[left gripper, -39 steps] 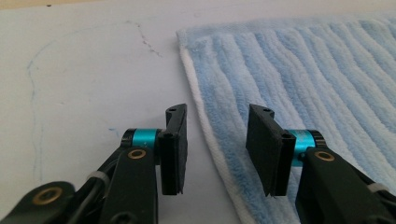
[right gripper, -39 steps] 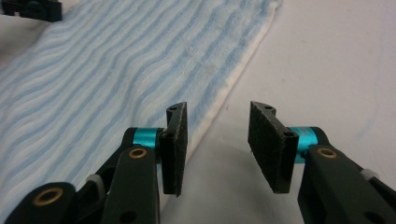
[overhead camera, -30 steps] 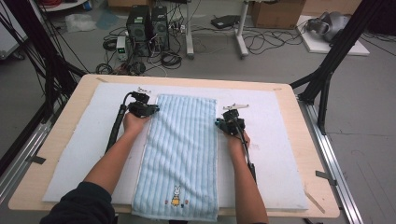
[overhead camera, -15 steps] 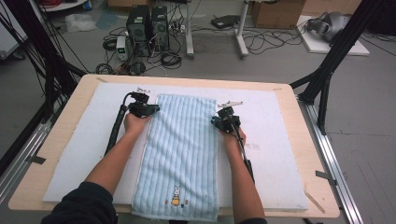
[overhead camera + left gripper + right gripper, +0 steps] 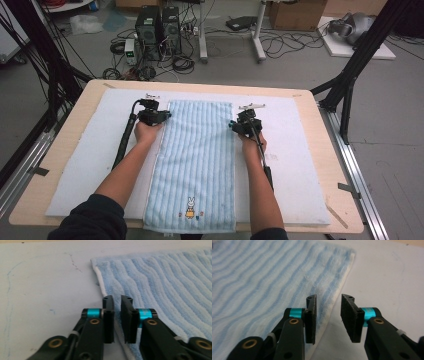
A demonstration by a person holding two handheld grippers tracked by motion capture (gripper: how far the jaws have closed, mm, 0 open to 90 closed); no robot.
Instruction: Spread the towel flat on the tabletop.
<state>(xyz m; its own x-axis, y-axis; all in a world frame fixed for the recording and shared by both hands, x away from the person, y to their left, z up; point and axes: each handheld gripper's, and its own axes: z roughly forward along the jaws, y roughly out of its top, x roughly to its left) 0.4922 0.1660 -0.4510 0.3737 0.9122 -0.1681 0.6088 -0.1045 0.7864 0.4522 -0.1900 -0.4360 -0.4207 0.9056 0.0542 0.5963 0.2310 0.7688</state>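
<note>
Nearest to us, at six o'clock in the high view, we note the person's two forearms (image 5: 125,172) entering over the table's front edge, with the blue striped towel (image 5: 197,165) lying flat and lengthwise between them on the white mat (image 5: 305,165). A small rabbit motif (image 5: 190,207) sits at the towel's near end, and that end reaches the front edge of the table (image 5: 345,227).

Moving outward, we find the left gripper (image 5: 165,116) at about ten o'clock from the towel's centre, at the towel's left long edge near its far corner. In the left gripper view its jaws have just been opening; they stand a narrow gap apart, astride the towel's white-hemmed edge, and the pads (image 5: 109,322) do not press on the cloth.

The right gripper (image 5: 233,125) sits at about two o'clock, at the right long edge. Its jaws have likewise just been opening and stand wider apart, with the towel's edge running between them, unclamped.

Farther off, at twelve o'clock beyond the table, we record computer towers (image 5: 157,25) and loose cables (image 5: 182,62) on the floor.
</note>
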